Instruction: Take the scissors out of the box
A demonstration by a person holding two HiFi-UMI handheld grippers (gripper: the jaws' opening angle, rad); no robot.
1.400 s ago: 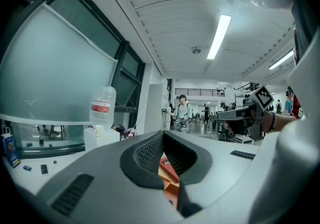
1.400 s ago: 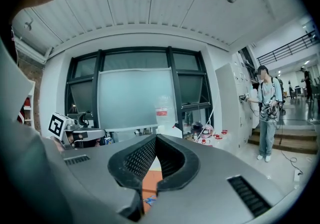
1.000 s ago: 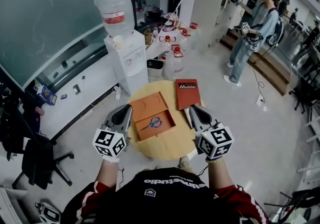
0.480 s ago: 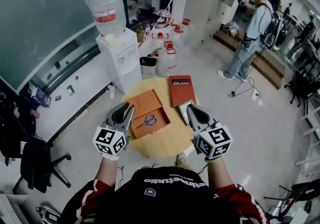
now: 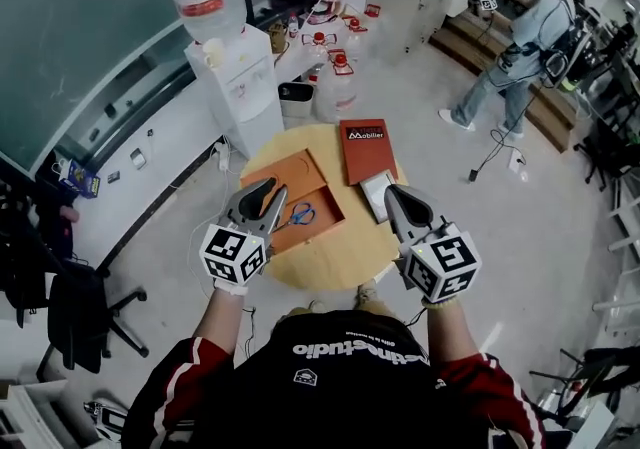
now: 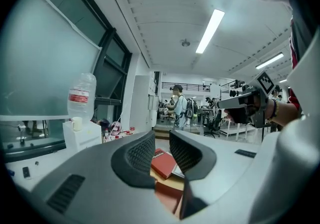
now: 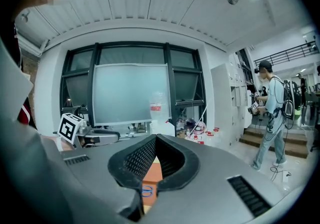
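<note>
The scissors [image 5: 297, 217] lie in the box [image 5: 325, 207], blades toward its left edge, where the open, empty left gripper [image 5: 268, 191] hovers; the closed right gripper [image 5: 392, 199] is farther from the box.

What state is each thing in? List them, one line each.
Left gripper, fingers apart, empty.
Right gripper, fingers together, empty.
Box, open on the table.
Scissors, lying in the box, untouched.
Red book, closed, flat beside the box.
</note>
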